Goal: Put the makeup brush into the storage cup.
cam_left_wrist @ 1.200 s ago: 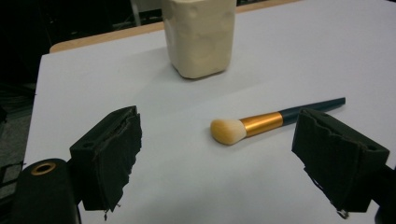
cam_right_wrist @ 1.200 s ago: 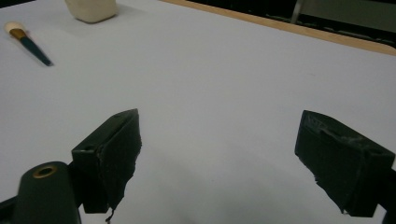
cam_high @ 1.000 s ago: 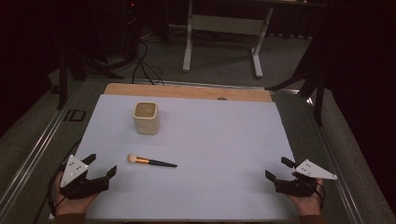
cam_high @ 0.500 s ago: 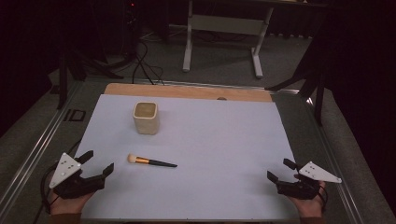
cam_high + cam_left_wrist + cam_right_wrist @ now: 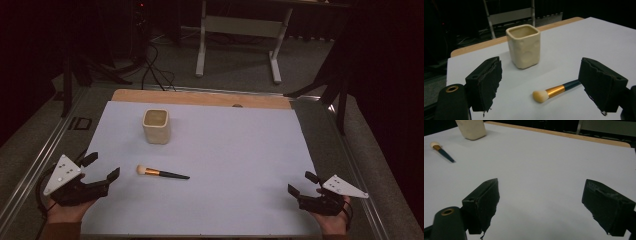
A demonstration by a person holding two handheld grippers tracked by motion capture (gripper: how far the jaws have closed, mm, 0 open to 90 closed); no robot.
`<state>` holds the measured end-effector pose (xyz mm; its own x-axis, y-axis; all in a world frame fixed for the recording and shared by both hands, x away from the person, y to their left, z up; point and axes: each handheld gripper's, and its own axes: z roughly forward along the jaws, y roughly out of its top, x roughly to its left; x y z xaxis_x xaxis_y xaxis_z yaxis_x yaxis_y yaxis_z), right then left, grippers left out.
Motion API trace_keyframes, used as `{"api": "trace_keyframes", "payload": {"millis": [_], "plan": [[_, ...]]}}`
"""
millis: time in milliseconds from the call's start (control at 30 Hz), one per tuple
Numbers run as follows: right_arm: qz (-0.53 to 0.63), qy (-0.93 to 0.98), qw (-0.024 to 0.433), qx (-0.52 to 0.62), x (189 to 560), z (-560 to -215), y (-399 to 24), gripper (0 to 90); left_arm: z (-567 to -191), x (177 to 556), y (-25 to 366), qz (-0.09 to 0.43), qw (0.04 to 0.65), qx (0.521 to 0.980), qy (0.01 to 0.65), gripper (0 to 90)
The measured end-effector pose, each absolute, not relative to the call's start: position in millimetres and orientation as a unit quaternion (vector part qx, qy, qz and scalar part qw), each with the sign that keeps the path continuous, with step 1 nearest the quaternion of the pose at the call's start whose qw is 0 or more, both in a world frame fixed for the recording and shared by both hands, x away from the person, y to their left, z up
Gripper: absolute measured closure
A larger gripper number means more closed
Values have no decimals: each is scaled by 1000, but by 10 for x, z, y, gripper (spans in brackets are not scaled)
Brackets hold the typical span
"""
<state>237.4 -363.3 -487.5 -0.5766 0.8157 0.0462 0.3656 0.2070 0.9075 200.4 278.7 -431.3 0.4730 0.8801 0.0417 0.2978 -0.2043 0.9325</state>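
The makeup brush (image 5: 162, 173) is lying flat on the white sheet (image 5: 240, 150), just ahead of my left gripper (image 5: 102, 169), bristle end nearest it and the dark handle pointing away toward my right. In the left gripper view the brush (image 5: 556, 90) sits right between the two jaws but a bit past them, nothing touching it. Jaws on that one are spread wide. The cream square cup (image 5: 156, 126) stands upright farther out beyond the brush, well apart from it. My right gripper (image 5: 301, 184) is way off on the other side, low over bare sheet, jaws wide apart too, holding nothing.
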Motion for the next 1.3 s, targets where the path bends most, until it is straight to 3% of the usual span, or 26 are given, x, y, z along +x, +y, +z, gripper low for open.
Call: {"api": "trace_keyframes", "payload": {"millis": [1300], "plan": [[489, 740, 232, 400, 2382, -4881, -3636, 142, -3940, 2521, 2524, 274, 446, 774, 356, 183]]}}
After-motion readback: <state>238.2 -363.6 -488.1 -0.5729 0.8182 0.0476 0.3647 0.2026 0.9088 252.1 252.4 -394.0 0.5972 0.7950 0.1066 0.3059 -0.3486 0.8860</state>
